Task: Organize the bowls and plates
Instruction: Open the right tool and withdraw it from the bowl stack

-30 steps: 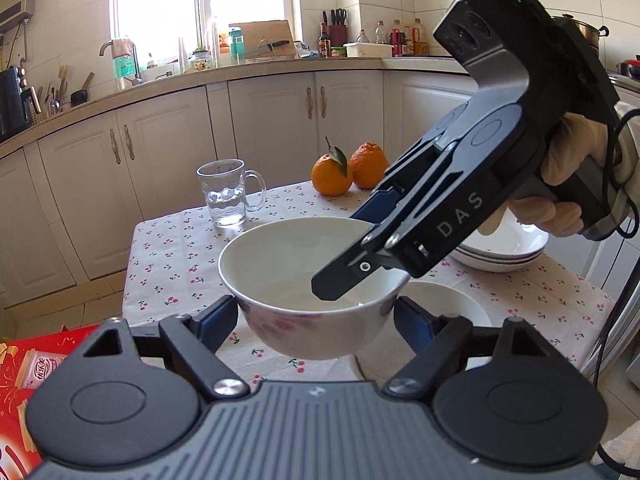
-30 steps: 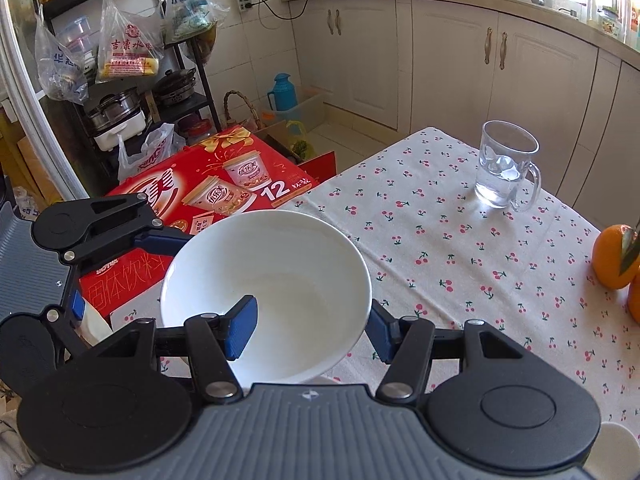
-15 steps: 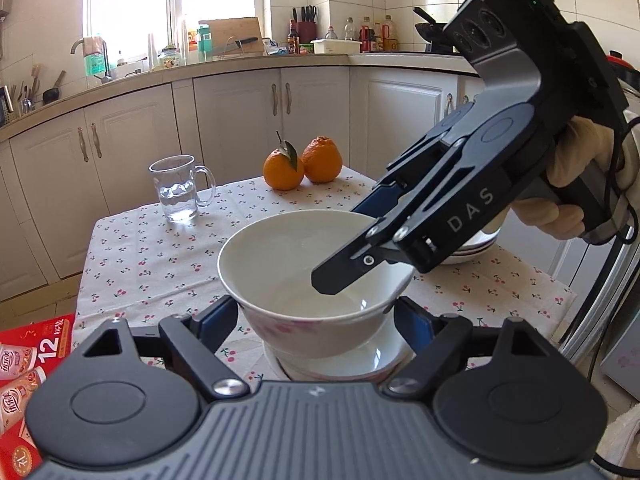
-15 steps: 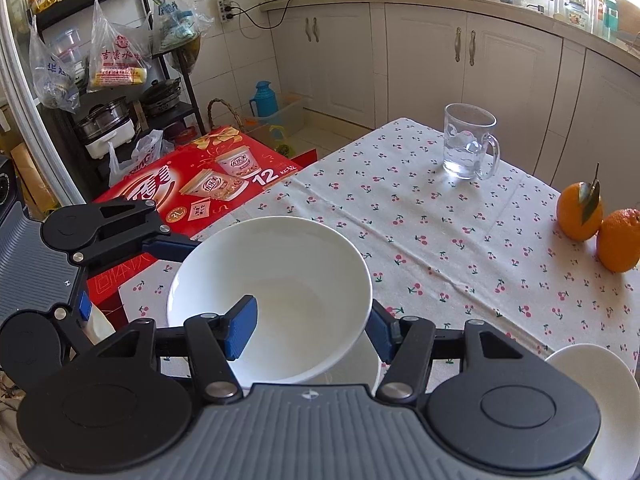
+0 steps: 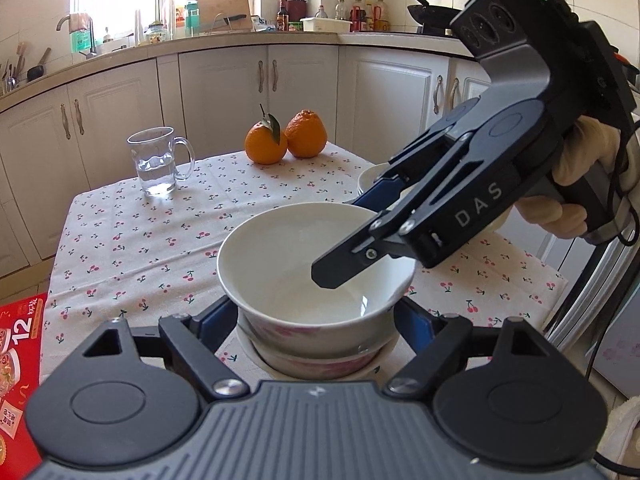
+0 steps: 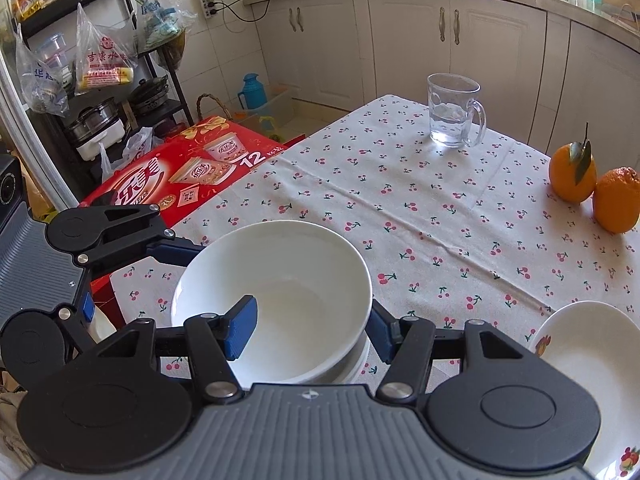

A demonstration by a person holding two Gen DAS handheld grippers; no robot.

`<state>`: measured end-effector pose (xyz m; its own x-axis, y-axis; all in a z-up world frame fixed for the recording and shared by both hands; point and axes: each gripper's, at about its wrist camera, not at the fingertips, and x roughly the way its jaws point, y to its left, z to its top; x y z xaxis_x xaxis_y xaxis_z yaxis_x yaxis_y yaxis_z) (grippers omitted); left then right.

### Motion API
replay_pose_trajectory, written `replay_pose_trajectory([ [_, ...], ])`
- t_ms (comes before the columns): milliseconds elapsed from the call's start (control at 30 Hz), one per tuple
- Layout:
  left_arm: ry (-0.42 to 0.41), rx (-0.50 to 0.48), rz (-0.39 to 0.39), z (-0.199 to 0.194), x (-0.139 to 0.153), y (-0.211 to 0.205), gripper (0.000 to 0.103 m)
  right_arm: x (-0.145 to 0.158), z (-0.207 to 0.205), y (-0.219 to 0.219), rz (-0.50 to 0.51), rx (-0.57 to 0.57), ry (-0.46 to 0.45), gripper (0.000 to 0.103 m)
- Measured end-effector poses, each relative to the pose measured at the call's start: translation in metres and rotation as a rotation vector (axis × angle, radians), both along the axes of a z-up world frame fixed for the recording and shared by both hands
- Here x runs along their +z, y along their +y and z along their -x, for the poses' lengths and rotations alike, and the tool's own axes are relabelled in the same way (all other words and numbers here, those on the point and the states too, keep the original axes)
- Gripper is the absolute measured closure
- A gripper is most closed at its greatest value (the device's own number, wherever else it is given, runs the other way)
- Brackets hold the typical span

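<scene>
A cherry-print tablecloth [image 6: 440,216] covers a kitchen table ringed by white cabinets [image 5: 224,92]. On it: two oranges [image 5: 286,142], one glass mug [image 5: 158,160], stacked plates [image 6: 592,360]. The white bowl [image 5: 304,264] sits nested in a second bowl [image 5: 320,362]; the right gripper [image 6: 308,330] pinches its rim, the left gripper [image 5: 316,324] straddles it wide, fingers apart

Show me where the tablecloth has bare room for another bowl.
The tablecloth is bare between the glass mug, the oranges and the stacked bowls. The near edge is crowded: both grippers flank the bowls, with plates alongside.
</scene>
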<state>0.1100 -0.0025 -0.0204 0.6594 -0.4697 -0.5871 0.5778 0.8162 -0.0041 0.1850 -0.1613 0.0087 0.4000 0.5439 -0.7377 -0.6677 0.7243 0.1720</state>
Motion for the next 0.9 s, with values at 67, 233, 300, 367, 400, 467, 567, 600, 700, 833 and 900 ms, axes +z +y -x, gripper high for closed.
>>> replay_pose_trajectory([
  [67, 0.005, 0.0, 0.002, 0.0, -0.001, 0.0, 0.018, -0.001, 0.0, 0.0, 0.002, 0.001, 0.001, 0.038],
  [233, 0.008, -0.003, 0.005, -0.001, -0.001, 0.001, 0.018, -0.005, -0.001, 0.002, 0.014, 0.002, 0.002, 0.038],
  [300, 0.008, -0.004, 0.006, -0.001, -0.001, 0.001, 0.017, -0.007, -0.001, 0.003, 0.022, 0.002, 0.001, 0.038],
  [367, 0.015, -0.004, 0.01, -0.002, -0.001, 0.002, 0.015, -0.008, 0.0, 0.004, 0.028, 0.003, -0.002, 0.037],
  [400, 0.023, -0.006, 0.016, -0.003, -0.002, 0.003, 0.015, -0.009, 0.0, 0.004, 0.031, 0.005, -0.005, 0.036],
  [467, 0.021, -0.009, 0.019, -0.003, -0.002, 0.004, 0.014, -0.01, 0.002, 0.005, 0.039, 0.006, -0.009, 0.029],
  [567, 0.002, -0.016, 0.011, 0.0, 0.001, 0.006, 0.01, -0.007, 0.005, 0.005, 0.03, 0.005, -0.034, 0.011],
  [600, -0.003, -0.02, 0.01, 0.001, 0.003, 0.007, 0.01, -0.006, 0.007, 0.004, 0.028, 0.006, -0.048, 0.01],
  [700, -0.016, -0.038, -0.003, 0.004, 0.007, 0.011, 0.01, 0.0, 0.015, 0.0, 0.008, 0.014, -0.079, 0.001],
  [833, -0.061, -0.039, -0.012, 0.009, 0.011, 0.022, 0.002, 0.007, 0.035, -0.008, 0.001, 0.049, -0.157, 0.0],
  [900, -0.05, -0.048, -0.03, 0.009, 0.01, 0.025, 0.001, 0.009, 0.05, -0.01, 0.033, 0.067, -0.237, 0.0],
])
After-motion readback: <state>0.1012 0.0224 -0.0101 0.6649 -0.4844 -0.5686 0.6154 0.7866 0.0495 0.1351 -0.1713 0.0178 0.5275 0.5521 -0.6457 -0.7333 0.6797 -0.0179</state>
